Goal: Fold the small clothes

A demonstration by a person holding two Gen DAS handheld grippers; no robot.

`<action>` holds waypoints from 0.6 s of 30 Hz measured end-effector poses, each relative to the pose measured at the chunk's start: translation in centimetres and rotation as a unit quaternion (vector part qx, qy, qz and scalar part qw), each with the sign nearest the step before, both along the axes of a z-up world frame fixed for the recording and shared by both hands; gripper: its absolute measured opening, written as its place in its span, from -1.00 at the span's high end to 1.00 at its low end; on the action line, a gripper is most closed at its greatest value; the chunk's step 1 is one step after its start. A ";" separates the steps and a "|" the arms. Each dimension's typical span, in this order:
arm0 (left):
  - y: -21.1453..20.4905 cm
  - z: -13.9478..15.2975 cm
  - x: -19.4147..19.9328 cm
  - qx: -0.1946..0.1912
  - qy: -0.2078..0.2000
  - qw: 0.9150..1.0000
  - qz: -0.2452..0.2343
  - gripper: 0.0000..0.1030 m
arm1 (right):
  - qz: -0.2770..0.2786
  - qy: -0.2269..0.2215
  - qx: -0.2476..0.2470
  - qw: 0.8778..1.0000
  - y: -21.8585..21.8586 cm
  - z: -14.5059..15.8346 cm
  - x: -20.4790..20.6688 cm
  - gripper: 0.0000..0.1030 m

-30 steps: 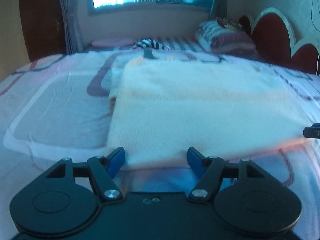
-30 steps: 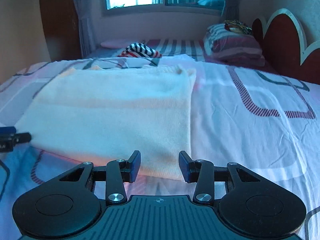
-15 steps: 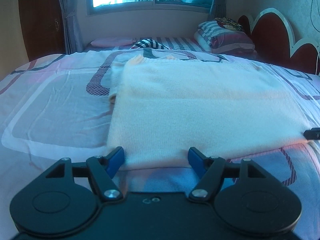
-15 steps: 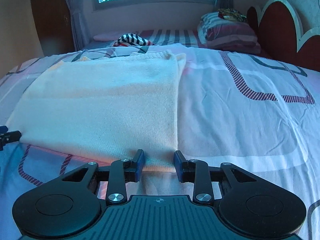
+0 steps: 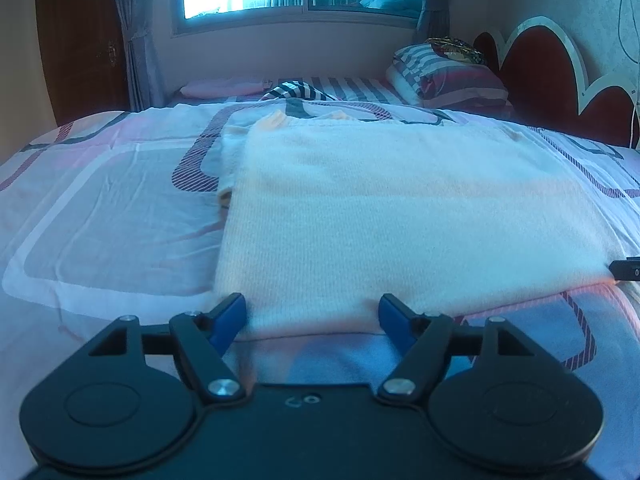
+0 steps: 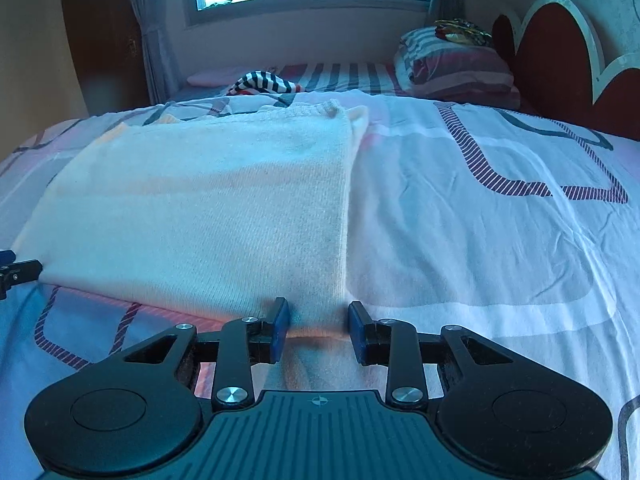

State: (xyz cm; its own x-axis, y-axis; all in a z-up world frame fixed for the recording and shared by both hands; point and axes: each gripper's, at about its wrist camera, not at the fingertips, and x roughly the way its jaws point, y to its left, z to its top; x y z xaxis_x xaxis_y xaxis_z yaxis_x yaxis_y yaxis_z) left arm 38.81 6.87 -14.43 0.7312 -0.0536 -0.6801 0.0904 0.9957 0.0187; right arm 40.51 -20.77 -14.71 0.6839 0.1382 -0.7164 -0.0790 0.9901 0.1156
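One cream garment (image 5: 392, 216) lies flat on the bed (image 6: 500, 240). Left tool (image 5: 312, 314): spread wide at the near hem. Right tool (image 6: 318, 330): partly spread, straddling the near corner.

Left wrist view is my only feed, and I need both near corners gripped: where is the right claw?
Observer: The right claw is open, with its fingers on either side of the sweater's near right corner.
Operator: Is the right edge tidy?
Observer: It runs straight, but an under layer peeks out at the far corner.
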 end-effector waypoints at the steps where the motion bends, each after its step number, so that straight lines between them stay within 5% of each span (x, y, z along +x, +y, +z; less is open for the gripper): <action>1: 0.0 0.0 0.0 0.000 0.001 1.000 0.001 -0.42 | -0.002 0.001 0.004 1.000 -0.2 0.0 0.0 0.40; 10: 1.2 0.5 0.2 -0.010 0.026 1.000 -0.009 -0.49 | 0.003 0.011 -0.008 1.000 0.2 0.2 0.4 0.40; 14: 2.5 1.7 -1.3 0.007 0.022 0.999 0.040 -0.55 | -0.009 0.016 -0.023 1.000 0.3 1.2 0.1 0.39; 18: 3.7 2.7 -3.8 -0.062 0.016 0.996 0.057 -0.41 | -0.012 -0.028 0.001 1.000 0.0 3.3 -2.1 0.39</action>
State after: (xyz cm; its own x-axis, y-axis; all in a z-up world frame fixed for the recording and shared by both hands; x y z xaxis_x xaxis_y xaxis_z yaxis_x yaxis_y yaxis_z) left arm 35.02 10.62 -11.77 0.7152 -0.0565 -0.6966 -0.0254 0.9940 -0.1067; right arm 38.45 -20.72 -11.38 0.7267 0.1226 -0.6760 -0.0616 0.9916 0.1136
